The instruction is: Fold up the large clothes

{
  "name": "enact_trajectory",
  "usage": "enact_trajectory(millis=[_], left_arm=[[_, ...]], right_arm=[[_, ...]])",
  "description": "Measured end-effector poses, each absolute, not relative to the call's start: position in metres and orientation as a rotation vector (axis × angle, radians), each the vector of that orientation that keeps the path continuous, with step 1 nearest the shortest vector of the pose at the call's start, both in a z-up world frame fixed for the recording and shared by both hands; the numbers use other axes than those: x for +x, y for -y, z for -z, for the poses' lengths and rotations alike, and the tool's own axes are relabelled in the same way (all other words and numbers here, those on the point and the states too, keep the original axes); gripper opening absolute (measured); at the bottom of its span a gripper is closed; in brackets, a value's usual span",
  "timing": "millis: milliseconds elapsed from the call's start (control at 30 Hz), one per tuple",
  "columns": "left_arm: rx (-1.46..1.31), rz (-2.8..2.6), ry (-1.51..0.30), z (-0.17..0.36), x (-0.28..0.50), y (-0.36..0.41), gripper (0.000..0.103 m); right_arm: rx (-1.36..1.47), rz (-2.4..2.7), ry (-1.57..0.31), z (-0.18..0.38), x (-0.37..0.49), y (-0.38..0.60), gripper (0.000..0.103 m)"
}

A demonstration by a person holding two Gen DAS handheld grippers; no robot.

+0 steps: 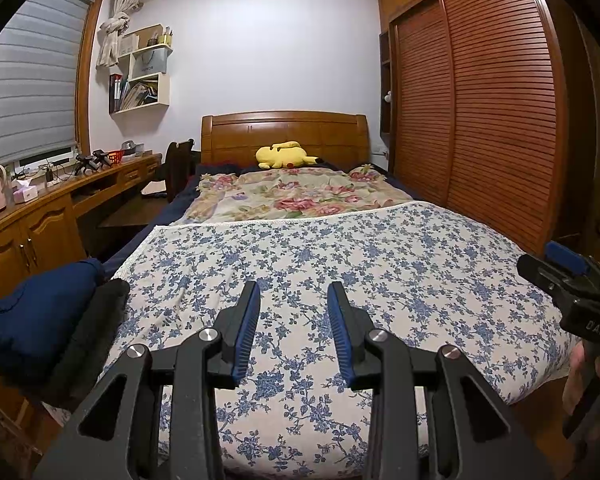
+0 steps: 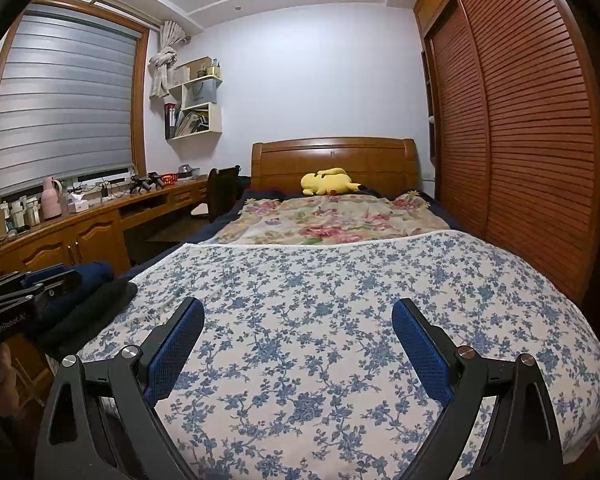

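A stack of folded clothes lies at the bed's near left corner: a navy garment (image 1: 36, 320) on top of a black one (image 1: 96, 320), also in the right wrist view as navy (image 2: 92, 276) and black (image 2: 100, 308). My left gripper (image 1: 293, 292) is open and empty above the blue floral sheet (image 1: 340, 264). My right gripper (image 2: 298, 308) is wide open and empty over the same sheet (image 2: 320, 288). The right gripper also shows at the left wrist view's right edge (image 1: 572, 280); the left gripper shows at the right wrist view's left edge (image 2: 24, 296).
A rose-patterned quilt (image 1: 296, 196) and a yellow plush toy (image 1: 286, 156) lie near the wooden headboard (image 1: 284, 132). A wooden desk (image 1: 40, 208) with clutter runs along the left. A slatted wardrobe (image 1: 480, 112) stands on the right.
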State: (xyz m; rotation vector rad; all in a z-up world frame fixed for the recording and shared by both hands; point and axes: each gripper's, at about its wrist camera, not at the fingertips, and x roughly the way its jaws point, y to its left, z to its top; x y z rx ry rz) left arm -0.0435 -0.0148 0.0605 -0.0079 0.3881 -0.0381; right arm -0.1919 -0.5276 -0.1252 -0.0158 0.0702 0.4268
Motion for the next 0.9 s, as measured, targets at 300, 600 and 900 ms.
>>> enact_trajectory(millis=[300, 600, 900], left_arm=[[-0.008, 0.039, -0.386, -0.0610, -0.0472, 0.0155, 0.036], [-0.009, 0.041, -0.386, -0.0638, -0.0476, 0.0151, 0.036], [-0.010, 0.041, -0.385, -0.0637, -0.0480, 0.0150, 0.036]], right_arm=[[-0.010, -0.429, -0.070, 0.1265, -0.1916, 0.5294, 0.095], [-0.010, -0.432, -0.071, 0.1259, -0.1907, 0.5298, 0.095], [-0.009, -0.432, -0.073, 0.1258, -0.1902, 0.5291, 0.095]])
